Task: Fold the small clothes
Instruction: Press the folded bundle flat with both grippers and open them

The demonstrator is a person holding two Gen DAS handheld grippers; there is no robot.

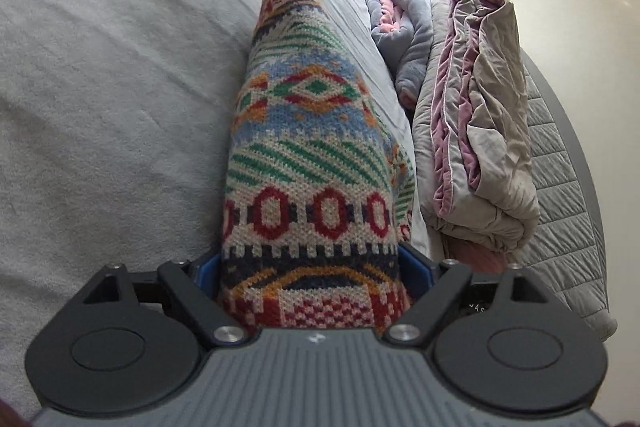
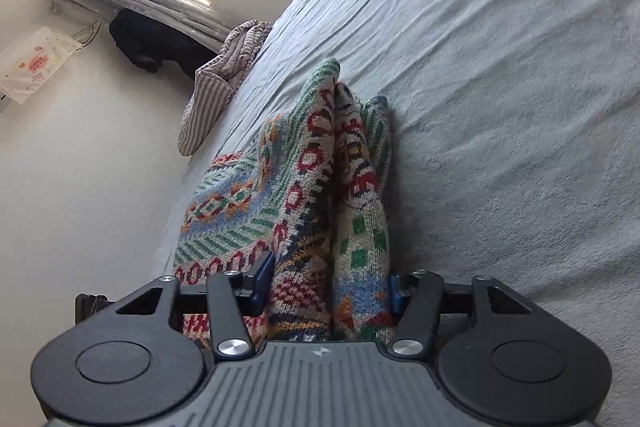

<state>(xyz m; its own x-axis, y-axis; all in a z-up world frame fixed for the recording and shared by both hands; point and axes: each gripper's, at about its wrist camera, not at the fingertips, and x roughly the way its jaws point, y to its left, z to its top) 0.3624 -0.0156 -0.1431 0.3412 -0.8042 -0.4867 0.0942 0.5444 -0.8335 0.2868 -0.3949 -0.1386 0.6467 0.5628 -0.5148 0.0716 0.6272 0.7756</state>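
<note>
The left hand-held gripper (image 1: 310, 267) is clamped on the sweater (image 1: 308, 163). Its blue pads press the knit from both sides. The right hand-held gripper (image 2: 326, 279) is clamped on the sweater (image 2: 320, 187) too, and it pinches two layers with a crease between them.

In both views the sweater runs straight ahead from the grippers, its long way pointing away from them. It hangs or stands close over the grey bed (image 1: 100, 87). Its far tip seems to touch the sheet, but the fisheye bend makes that hard to tell. Both grippers are equally near, since each holds an end.

The next move is likely laying it flat on the bed.

Farther off, a folded quilt (image 1: 480, 131) sits by the edge. A striped cloth (image 2: 224, 83) hangs off the bed. No baskets or boxes show.
</note>
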